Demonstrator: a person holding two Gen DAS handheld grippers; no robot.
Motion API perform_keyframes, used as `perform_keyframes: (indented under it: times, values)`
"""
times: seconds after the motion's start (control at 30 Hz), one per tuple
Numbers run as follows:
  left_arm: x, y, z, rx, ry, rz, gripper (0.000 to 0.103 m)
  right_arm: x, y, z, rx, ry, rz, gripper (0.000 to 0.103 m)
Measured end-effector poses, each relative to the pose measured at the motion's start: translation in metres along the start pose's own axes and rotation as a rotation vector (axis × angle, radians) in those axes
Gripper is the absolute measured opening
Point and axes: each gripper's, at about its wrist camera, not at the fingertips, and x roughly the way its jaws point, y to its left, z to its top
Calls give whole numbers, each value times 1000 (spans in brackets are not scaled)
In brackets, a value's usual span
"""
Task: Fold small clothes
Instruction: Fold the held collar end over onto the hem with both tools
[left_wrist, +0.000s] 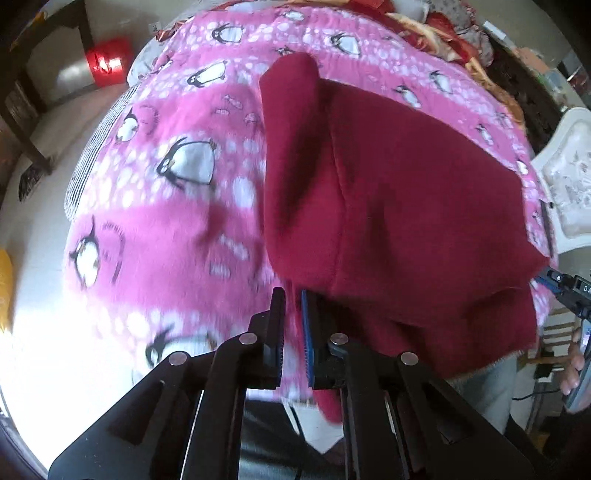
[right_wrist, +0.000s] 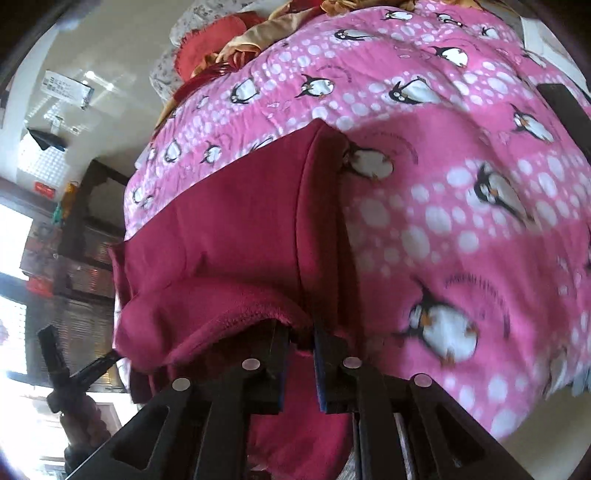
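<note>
1 dark red fleece garment (left_wrist: 399, 206) on 1 pink penguin-print blanket (left_wrist: 166, 221) | left gripper (left_wrist: 293, 328) steeply down, fingers clamping garment edge | right gripper (right_wrist: 301, 354) angled down, fingers pinching garment hem

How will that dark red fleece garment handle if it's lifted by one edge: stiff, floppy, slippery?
Likely floppy: the dark red garment droops between the left gripper and right gripper, bulging and folding over itself. Probably not slippery: its surface looks fuzzy, like the penguin blanket beneath, so it may drag rather than slide. It seems light, hanging from thin pinches.
</note>
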Motion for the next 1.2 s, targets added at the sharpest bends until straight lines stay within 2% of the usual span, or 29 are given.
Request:
perform_keyframes:
  times: [0.07, 0.13, 0.2, 0.27, 0.3, 0.37, 0.4, 0.43, 0.57, 0.63, 0.67, 0.7, 0.8, 0.83, 0.87, 0.9, 0.97, 1.1, 1.2]
  values:
    - [-12, 0, -12, 15, -3, -20, 6, -12, 1, -14, 13, -12, -11, 50]
    - [-20, 4, -23, 3, -4, -38, 6, -26, 3, -28, 8, -43, 9, 53]
    - [-28, 3, -31, -18, -1, -85, 6, -32, 3, -40, 18, -37, 26, 53]
    - [-30, -3, -30, -38, 4, -144, 6, -32, 1, -47, 49, -18, 92, 53]
    - [-30, -8, -29, -42, 8, -164, 10, -29, -1, -50, 69, -5, 136, 53]
    - [-26, -17, -24, -45, 17, -192, 29, -24, -2, -56, 104, 6, 179, 53]
    - [-23, -21, -20, -61, 23, -193, 46, -17, -3, -56, 125, 19, 203, 53]
    - [-19, -22, -17, -90, 23, -203, 52, -11, -2, -56, 146, 29, 226, 53]
    - [13, -12, -2, -226, 86, -252, 52, 8, 2, -56, 203, 49, 272, 53]
    - [26, -5, 6, -287, 106, -264, 50, 16, 0, -53, 237, 54, 260, 53]
    - [29, -4, 9, -305, 105, -264, 46, 17, -1, -52, 248, 53, 247, 53]
    - [29, -4, 12, -311, 103, -266, 35, 17, -3, -51, 259, 48, 234, 53]
    - [33, -5, 21, -315, 99, -234, 15, 19, -9, -42, 294, 29, 251, 52]
    - [32, -7, 23, -307, 95, -228, 12, 19, -10, -39, 299, 27, 256, 44]
    - [30, -9, 24, -296, 82, -211, 9, 19, -10, -37, 296, 24, 259, 32]
    - [27, -9, 24, -287, 70, -202, 8, 20, -9, -34, 288, 24, 256, 27]
    - [8, -12, 23, -254, 30, -191, 7, 15, -8, -30, 274, 19, 237, 7]
    - [-25, -11, 15, -197, -35, -230, 7, -26, -1, -32, 213, -46, 257, 6]
    - [-23, -10, 0, -142, -22, -193, 7, -52, 7, -42, 141, -68, 239, 5]
